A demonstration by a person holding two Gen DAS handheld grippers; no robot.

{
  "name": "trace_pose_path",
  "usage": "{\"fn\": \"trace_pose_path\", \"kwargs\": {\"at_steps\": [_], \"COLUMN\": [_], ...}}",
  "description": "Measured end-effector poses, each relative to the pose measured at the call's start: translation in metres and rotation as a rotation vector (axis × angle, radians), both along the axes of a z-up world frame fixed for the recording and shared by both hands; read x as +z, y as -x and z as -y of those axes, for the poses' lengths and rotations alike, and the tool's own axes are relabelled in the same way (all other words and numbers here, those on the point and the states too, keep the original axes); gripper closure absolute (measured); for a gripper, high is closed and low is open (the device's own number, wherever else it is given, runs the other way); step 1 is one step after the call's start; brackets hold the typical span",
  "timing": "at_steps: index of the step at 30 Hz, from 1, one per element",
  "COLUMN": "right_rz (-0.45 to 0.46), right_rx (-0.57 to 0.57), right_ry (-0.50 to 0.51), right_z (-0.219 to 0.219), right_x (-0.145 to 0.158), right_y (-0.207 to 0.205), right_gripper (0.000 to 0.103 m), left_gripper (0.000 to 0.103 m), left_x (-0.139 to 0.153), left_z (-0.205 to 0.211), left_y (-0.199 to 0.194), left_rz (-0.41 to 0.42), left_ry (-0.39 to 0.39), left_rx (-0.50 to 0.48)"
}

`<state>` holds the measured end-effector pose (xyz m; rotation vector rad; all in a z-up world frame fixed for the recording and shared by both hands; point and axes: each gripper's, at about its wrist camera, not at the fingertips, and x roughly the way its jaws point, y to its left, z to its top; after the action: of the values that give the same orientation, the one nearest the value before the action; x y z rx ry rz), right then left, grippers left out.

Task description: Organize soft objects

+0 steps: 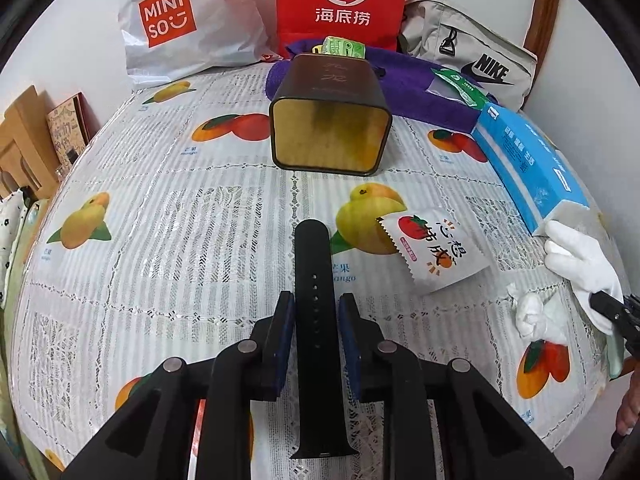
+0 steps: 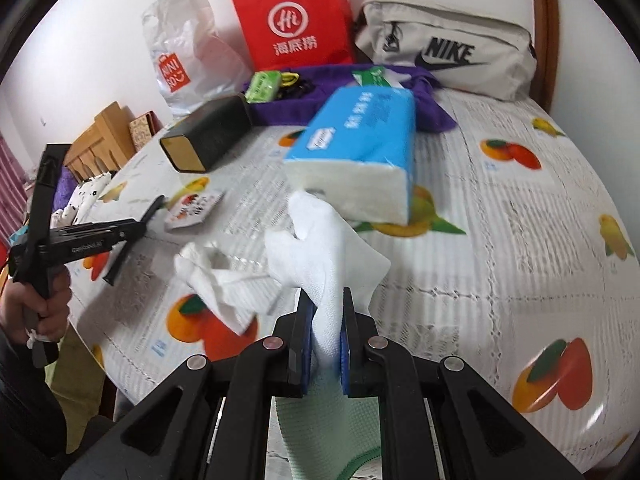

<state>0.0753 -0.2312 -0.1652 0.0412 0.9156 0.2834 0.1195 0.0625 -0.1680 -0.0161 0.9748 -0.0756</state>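
Observation:
My left gripper (image 1: 316, 300) is shut on a black rubber watch strap (image 1: 314, 264) and holds it over the table, pointing at a dark square tin (image 1: 330, 120) lying on its side with its opening facing me. My right gripper (image 2: 327, 300) is shut on a white glove (image 2: 320, 240) with a green cuff; the glove also shows in the left wrist view (image 1: 580, 256). A second white glove (image 2: 218, 276) lies crumpled on the table. A blue tissue pack (image 2: 360, 136) lies just beyond the held glove.
A snack sachet (image 1: 436, 256) lies right of the strap. A purple towel (image 1: 404, 80) with green packets lies at the back, before a red paper bag (image 1: 342, 0), a Miniso bag (image 1: 176, 20) and a Nike pouch (image 2: 452, 52). The table edge drops at left.

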Motion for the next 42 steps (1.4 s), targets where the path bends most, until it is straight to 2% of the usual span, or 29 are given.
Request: {"fn": "trace_pose_path", "kwargs": {"at_steps": [8, 17, 24, 31, 42], "right_rz": [-0.026, -0.007, 0.051, 0.114, 0.146], "right_rx": [-0.001, 0.034, 0.083, 0.091, 0.08], "right_ry": [-0.001, -0.033, -0.067, -0.081, -0.066], "right_z": [0.002, 0.0, -0.004, -0.003, -0.006], "right_x": [-0.01, 0.013, 0.047, 0.077, 0.102], "right_y": [-0.008, 0.0, 0.004, -0.014, -0.067], "right_gripper": [0.091, 0.091, 0.091, 0.091, 0.091], "left_gripper": [0.083, 0.083, 0.083, 0.083, 0.083], "left_x": [0.004, 0.028, 0.058, 0.081, 0.108], "left_z": [-0.004, 0.003, 0.006, 0.008, 0.009], "left_y": [-0.002, 0.002, -0.001, -0.012, -0.053], "left_rz": [-0.008, 0.022, 0.074, 0.107, 0.132], "left_ry": [0.026, 0.03, 0.058, 0.049, 0.047], "left_rx": [0.008, -0.014, -0.028, -0.027, -0.026]}}
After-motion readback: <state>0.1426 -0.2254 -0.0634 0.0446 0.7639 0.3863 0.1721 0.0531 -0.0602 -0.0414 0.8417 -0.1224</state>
